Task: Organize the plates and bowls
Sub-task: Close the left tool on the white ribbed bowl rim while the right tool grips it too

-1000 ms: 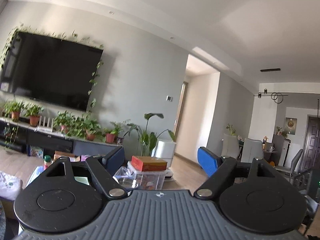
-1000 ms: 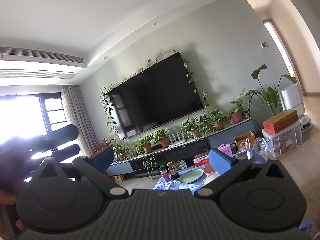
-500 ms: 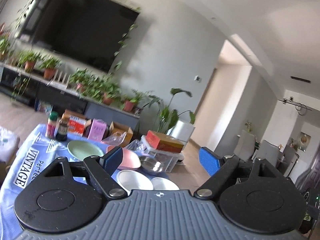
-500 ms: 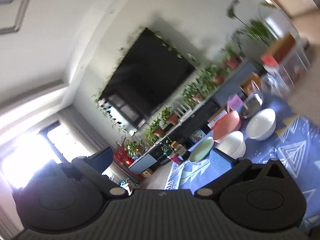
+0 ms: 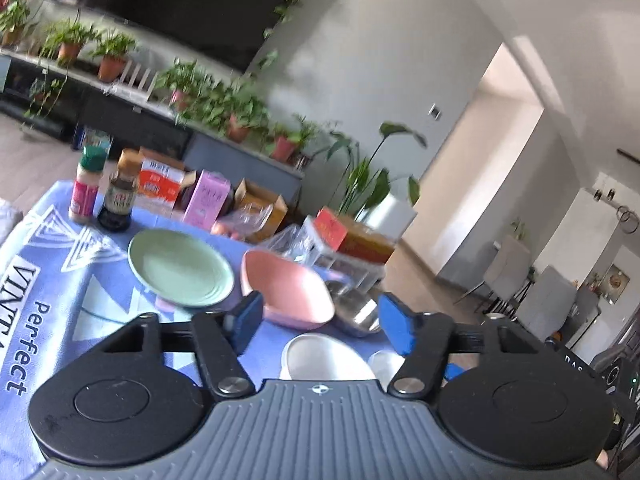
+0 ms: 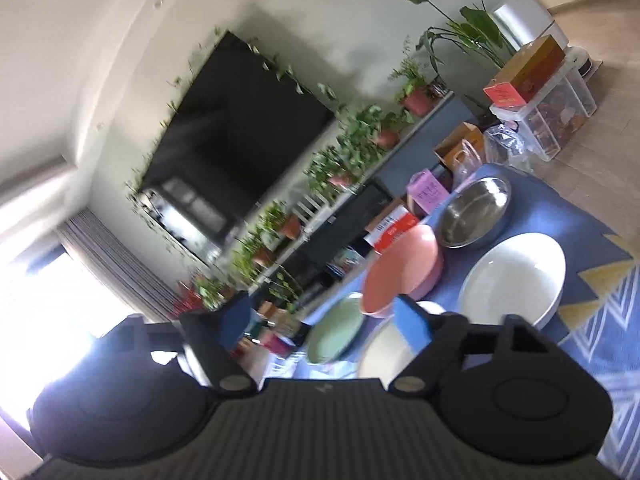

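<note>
daylit, motion-blurred fisheye views; window (image 6: 36,304) glare left.

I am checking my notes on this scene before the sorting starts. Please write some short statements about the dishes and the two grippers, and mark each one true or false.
1. The left gripper is open and holds nothing. True.
2. The green plate is stacked inside the pink bowl. False: it lies flat on the blue cloth, beside the pink bowl.
3. The metal bowl stands next to the pink bowl. True.
4. The right gripper grips the large white bowl. False: it is open and holds nothing.
5. Two bottles stand beyond the green plate. True.
</note>
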Action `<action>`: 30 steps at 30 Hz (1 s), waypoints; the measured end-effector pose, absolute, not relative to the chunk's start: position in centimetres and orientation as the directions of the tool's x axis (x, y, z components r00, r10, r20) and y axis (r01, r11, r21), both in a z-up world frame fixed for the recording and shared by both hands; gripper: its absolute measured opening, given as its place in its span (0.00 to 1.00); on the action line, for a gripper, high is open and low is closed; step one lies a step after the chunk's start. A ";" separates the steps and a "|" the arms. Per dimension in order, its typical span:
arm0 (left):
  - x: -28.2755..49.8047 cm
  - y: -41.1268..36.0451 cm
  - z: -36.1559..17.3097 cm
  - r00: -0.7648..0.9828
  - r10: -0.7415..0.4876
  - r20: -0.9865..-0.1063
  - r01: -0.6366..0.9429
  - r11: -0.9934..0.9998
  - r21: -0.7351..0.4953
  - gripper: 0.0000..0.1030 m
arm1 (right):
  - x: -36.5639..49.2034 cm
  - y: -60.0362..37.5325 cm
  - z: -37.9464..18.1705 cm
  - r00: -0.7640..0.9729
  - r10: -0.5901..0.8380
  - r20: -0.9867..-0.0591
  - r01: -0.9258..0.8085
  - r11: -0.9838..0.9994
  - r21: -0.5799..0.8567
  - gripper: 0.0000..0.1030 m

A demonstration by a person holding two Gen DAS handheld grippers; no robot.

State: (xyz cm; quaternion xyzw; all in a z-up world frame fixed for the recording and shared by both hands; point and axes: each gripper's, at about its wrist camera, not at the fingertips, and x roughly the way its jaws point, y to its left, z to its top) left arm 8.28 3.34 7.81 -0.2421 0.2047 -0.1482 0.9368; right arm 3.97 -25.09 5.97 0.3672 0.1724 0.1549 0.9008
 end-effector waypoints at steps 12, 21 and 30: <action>10.5 2.6 5.4 0.839 -0.413 -0.355 0.154 0.805 -0.573 0.29 | 4.2 -24.8 2.9 0.894 0.350 -0.279 -0.042 0.685 0.727 0.71; 11.5 2.9 2.8 0.822 -0.422 -0.383 0.096 0.765 -0.637 0.22 | 6.3 -23.8 2.3 0.894 0.305 -0.329 0.017 0.710 0.704 0.66; 12.4 2.8 1.0 0.797 -0.460 -0.391 0.097 0.737 -0.668 0.20 | 6.4 -24.5 1.7 0.880 0.312 -0.359 0.036 0.710 0.704 0.57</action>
